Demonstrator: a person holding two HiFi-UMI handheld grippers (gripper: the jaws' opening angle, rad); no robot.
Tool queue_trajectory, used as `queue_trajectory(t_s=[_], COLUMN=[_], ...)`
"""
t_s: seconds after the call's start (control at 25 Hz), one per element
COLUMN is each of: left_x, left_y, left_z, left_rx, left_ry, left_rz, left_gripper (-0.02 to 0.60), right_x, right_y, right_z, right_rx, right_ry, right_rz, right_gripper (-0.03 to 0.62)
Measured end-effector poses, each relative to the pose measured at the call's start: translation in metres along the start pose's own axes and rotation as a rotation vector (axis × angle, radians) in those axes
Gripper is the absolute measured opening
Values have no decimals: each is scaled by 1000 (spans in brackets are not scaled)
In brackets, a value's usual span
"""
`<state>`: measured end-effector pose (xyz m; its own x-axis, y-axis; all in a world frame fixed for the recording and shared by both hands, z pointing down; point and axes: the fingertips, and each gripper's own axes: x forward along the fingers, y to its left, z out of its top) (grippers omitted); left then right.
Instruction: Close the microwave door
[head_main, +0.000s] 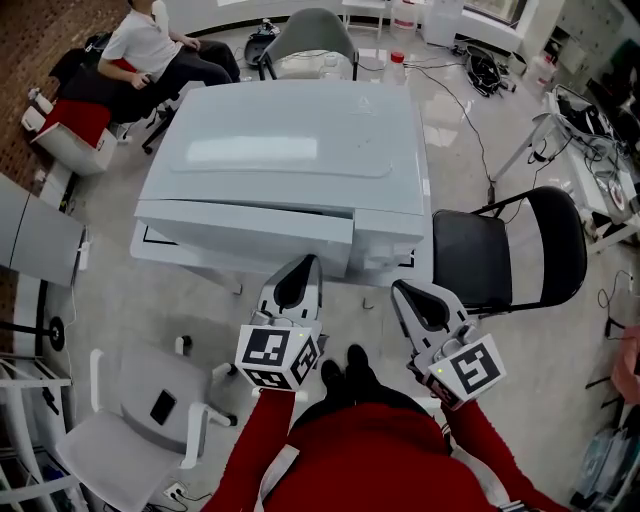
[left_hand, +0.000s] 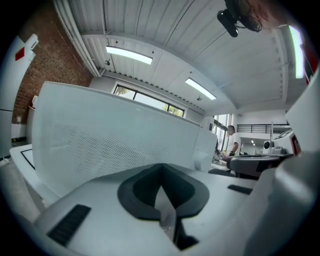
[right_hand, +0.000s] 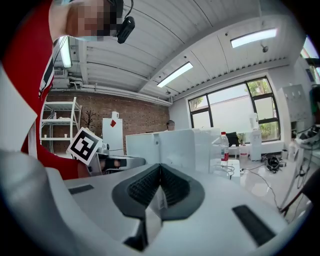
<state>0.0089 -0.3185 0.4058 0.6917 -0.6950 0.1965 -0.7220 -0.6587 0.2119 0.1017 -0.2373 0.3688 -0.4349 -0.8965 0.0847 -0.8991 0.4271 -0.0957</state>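
A white microwave (head_main: 290, 140) stands on a low table. Its door (head_main: 245, 228) faces me, with a thin dark gap along the top edge, and lies almost flush with the body. In the left gripper view the door (left_hand: 100, 145) fills the picture with its dotted mesh window. My left gripper (head_main: 298, 278) is shut and empty, its tip just in front of the door's right part; whether it touches I cannot tell. The jaws of the left gripper (left_hand: 161, 176) meet. My right gripper (head_main: 418, 300) is shut on nothing, below the control panel side, and the right gripper (right_hand: 160, 172) points past the microwave (right_hand: 175, 145).
A black folding chair (head_main: 500, 250) stands right of the microwave. A white office chair (head_main: 150, 420) with a phone on it is at lower left. A person (head_main: 150, 50) sits at the far left, a grey chair (head_main: 310, 35) beyond. Cables lie on the floor at right.
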Motion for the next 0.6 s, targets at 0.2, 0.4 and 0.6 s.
queue_trajectory(t_s=[0.2,0.4,0.6], left_x=[1,5,11], left_y=[-1,0,0], left_z=[2,4,7], left_rx=[-1,-3,3], left_ry=[-7,-2,-10], left_rz=[12,18,26], left_gripper=[5,5,5], right_x=[10,17,22], right_y=[-15,-19,-21], right_z=[1,-3,7], right_rx=[-10,-21,-15], right_ry=[18,48,-2], right_rz=[-15,-4,4], right_gripper=[14,14,14])
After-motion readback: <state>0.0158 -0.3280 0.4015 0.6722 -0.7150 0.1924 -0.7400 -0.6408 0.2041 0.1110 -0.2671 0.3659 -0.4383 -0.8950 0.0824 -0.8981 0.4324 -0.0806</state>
